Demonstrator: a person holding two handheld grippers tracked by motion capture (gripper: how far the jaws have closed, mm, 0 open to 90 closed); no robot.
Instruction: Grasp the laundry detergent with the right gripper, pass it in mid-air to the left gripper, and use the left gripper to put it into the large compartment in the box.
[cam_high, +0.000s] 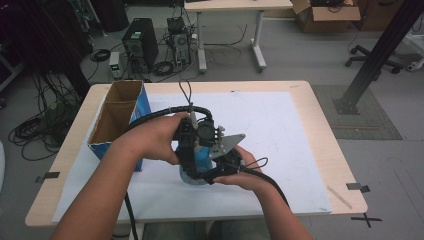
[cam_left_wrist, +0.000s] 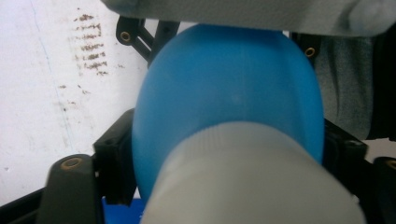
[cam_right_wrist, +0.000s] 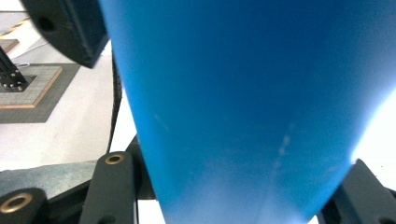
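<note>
High view shows both hand-held grippers, left (cam_high: 192, 150) and right (cam_high: 220, 167), clamped on a blue plastic bottle (cam_high: 204, 156) near the worktop's (cam_high: 300, 110) front edge, seemingly steadying it for uncapping.

We see a smooth blue bottle (cam_high: 202, 159) with a white cap (cam_left_wrist: 252, 182), seemingly upright over the white table mat (cam_high: 280, 130).

The place reads as a lab or technical workroom. A light wooden table (cam_high: 320, 145) carries a large white sheet (cam_high: 270, 130) as a work surface and stands on a grey floor (cam_high: 310, 55). Beyond it, two computer towers (cam_high: 141, 44) sit directly on the floor among loose tangled cables (cam_high: 42, 125). A second desk (cam_high: 235, 5), an open cardboard box (cam_high: 325, 15), an office chair base (cam_high: 372, 62) and a black metal frame post (cam_high: 380, 50) stand further back.
</note>
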